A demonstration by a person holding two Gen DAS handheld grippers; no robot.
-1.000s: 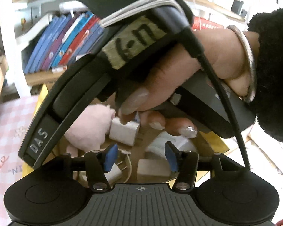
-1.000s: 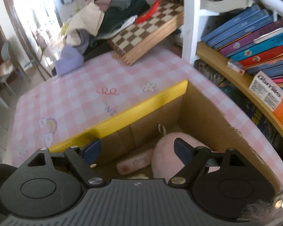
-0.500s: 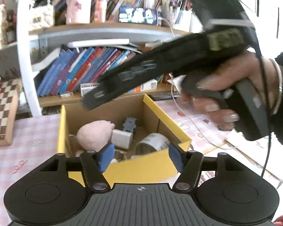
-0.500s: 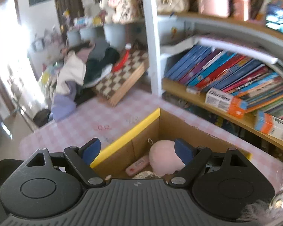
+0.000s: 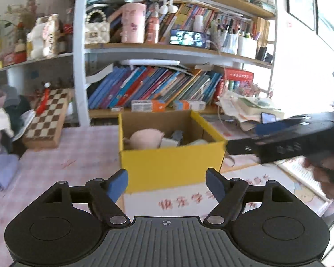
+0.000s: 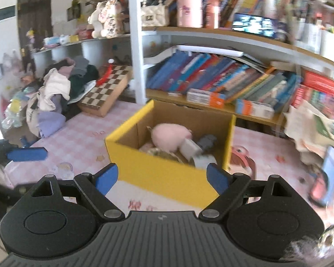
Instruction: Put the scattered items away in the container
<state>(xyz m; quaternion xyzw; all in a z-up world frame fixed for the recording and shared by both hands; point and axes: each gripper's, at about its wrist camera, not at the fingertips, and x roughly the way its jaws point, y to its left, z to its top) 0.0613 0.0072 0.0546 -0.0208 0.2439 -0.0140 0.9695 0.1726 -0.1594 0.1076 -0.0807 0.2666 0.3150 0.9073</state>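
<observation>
A yellow cardboard box (image 5: pixel 171 166) stands open on the pink checked cloth. In it lie a pink plush toy (image 6: pixel 169 136), a white charger (image 6: pixel 190 149), a grey toy (image 6: pixel 207 142) and other small items. My left gripper (image 5: pixel 167 183) hovers in front of the box and its jaws are opening, with nothing between them. My right gripper (image 6: pixel 162 178) is open and empty, back from the box's near corner. In the left wrist view a finger (image 5: pixel 276 125) of the right gripper reaches in from the right, beside the box. The left gripper's blue pad (image 6: pixel 26 154) shows at the left edge of the right wrist view.
A wooden chessboard (image 5: pixel 46 120) leans at the back left beside a heap of clothes (image 6: pixel 55 93). Behind the box runs a bookshelf (image 5: pixel 155 86) full of books. Papers and a phone (image 5: pixel 268 118) are piled at the right. A person's hand (image 5: pixel 327 173) holds the right gripper.
Both grippers have drawn back from over the box, so the whole box now shows. The left jaws have widened. The right gripper moved from in front of the left camera to the right.
</observation>
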